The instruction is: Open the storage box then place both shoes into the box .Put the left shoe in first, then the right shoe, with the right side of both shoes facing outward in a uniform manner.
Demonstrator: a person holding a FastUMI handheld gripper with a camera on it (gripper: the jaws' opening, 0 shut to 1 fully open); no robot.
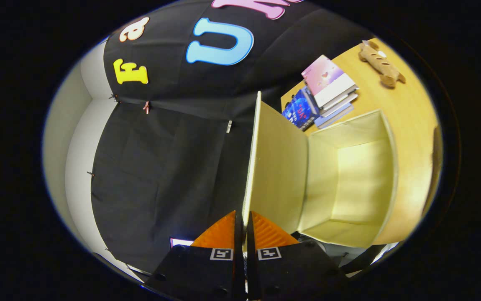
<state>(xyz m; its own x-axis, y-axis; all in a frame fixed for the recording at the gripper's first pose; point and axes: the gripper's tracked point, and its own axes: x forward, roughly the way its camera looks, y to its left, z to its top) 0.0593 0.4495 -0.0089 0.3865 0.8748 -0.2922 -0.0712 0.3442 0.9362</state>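
Cream fabric of the box lid (276,167) runs edge-on from between the two fingers of the gripper (244,234), which are closed on the lid's free edge, one finger on each face. Pinching the thin panel at its rim gives the longest lever about the hinge, which is probably why the hold sits there rather than nearer the box. The lid stands swung well away from the mouth of the storage box (387,175), joined to it along one side, so the interior is exposed and reads as empty; the opening step appears nearly or fully complete. The tilted scene suggests the gripper is rolled to match the lid's plane. Beyond the box, on the wooden bench (412,104), lies a stack of books (328,90), and farther off a brown toy figure (380,62), both well apart from the box. No shoes are visible at this moment, so both placements remain to be done, left shoe first.
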